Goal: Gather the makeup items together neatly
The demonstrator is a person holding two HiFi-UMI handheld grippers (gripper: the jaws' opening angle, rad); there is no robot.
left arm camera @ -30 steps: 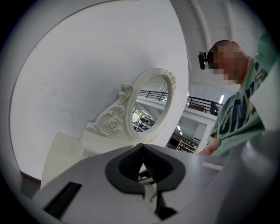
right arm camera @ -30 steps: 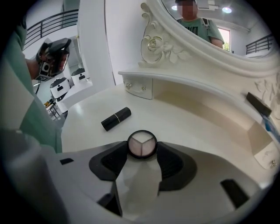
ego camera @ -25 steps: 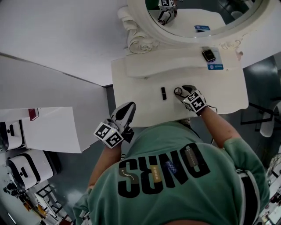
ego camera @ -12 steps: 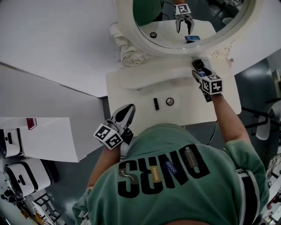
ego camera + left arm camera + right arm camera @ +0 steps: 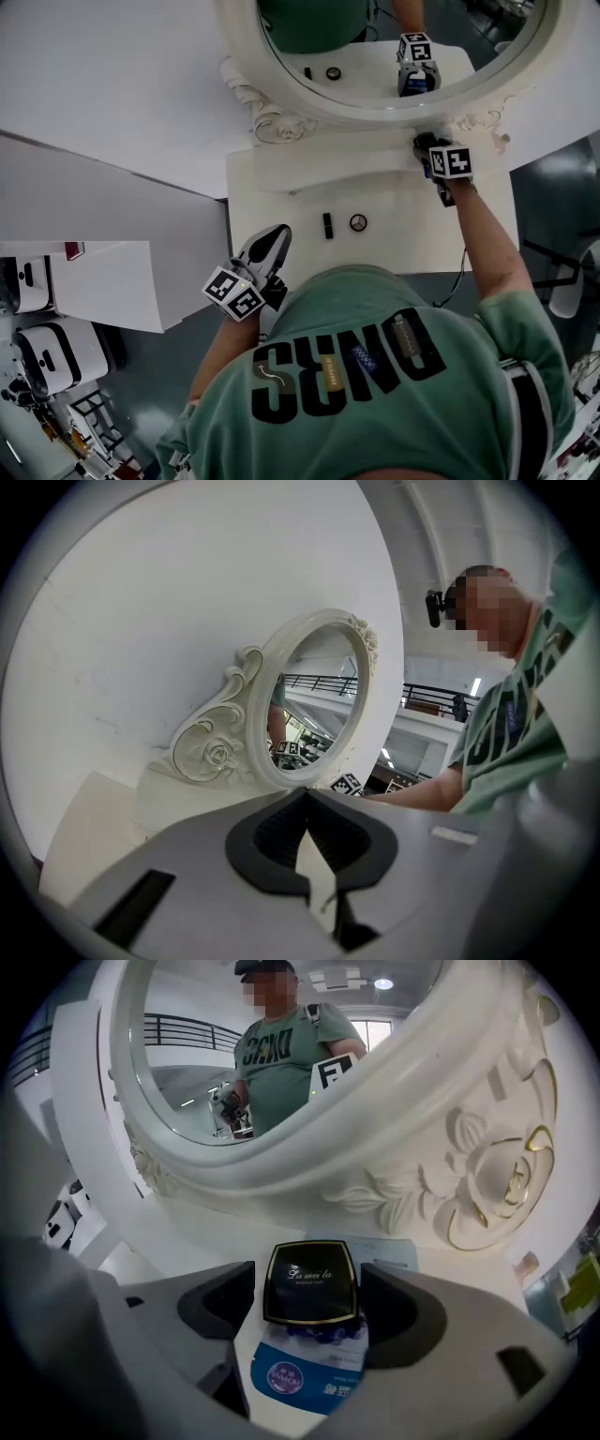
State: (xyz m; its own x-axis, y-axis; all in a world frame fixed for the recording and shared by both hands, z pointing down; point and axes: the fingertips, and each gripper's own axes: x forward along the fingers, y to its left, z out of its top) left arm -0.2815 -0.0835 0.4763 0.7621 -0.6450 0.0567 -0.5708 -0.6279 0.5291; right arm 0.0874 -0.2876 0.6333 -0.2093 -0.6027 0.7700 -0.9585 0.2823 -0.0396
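A black square compact [image 5: 310,1282] lies on a blue-and-white packet [image 5: 309,1372] on the raised shelf under the mirror. My right gripper [image 5: 311,1314] has its jaws on either side of the compact; they are opening and the pads do not press it. In the head view the right gripper [image 5: 425,145] is at the shelf's right end. A black lipstick [image 5: 326,225] and a small round pot [image 5: 358,222] lie side by side mid-table. My left gripper [image 5: 275,236] hangs shut and empty over the table's front left edge, its jaws [image 5: 305,803] closed together.
The white dressing table [image 5: 281,202] carries an oval mirror [image 5: 375,47] with a carved white frame [image 5: 487,1176] just behind the compact. A white cabinet [image 5: 103,281] stands to the left, and the person's green-shirted back covers the table's near edge.
My right gripper left the round pot beside the lipstick and moved up to the back shelf, around the compact, with its jaws wider. The left gripper barely moved.
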